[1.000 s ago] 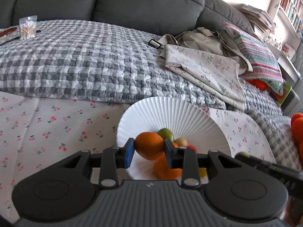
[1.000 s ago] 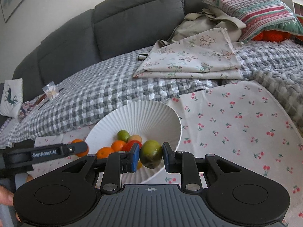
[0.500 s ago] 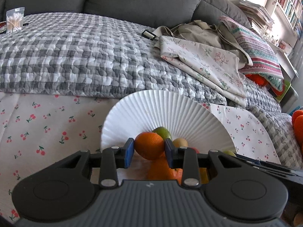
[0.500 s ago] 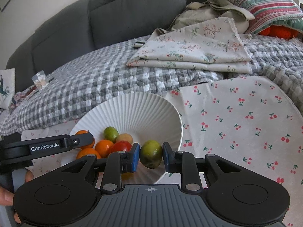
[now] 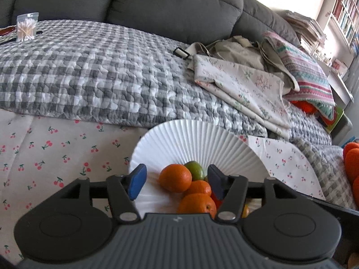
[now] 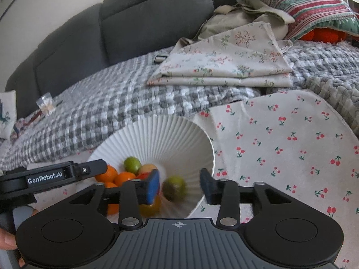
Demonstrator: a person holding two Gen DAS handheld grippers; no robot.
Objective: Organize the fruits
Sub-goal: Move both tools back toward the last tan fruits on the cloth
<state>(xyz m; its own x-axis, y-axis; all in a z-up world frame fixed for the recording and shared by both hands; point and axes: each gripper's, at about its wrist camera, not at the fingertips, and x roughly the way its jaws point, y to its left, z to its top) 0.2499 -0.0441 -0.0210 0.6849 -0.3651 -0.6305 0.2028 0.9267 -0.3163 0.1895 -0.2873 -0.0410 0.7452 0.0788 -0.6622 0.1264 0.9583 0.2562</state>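
Note:
A white ribbed bowl (image 5: 197,143) (image 6: 161,139) stands on a cherry-print cloth (image 6: 280,152) and holds several oranges and small fruits. In the left wrist view my left gripper (image 5: 176,182) is opening over the bowl; an orange (image 5: 175,178) lies between its pads, free of both, on the other fruit. In the right wrist view my right gripper (image 6: 179,187) is opening too. A blurred green fruit (image 6: 174,187) sits between its pads inside the bowl, touching neither. The left gripper's arm (image 6: 56,174) shows at the left there.
A grey checked quilt (image 5: 89,74) covers the sofa behind the bowl. Folded floral fabric (image 6: 224,65), a beige bag (image 5: 235,49) and a striped pillow (image 6: 309,2) lie at the back right. A clear box of cotton swabs (image 5: 26,28) stands far left. More orange fruit (image 5: 352,163) sits at the right edge.
Both grippers have let go: the left one's pads spread away from the orange, the right one's from the green fruit. Both fruits now lie in the bowl.

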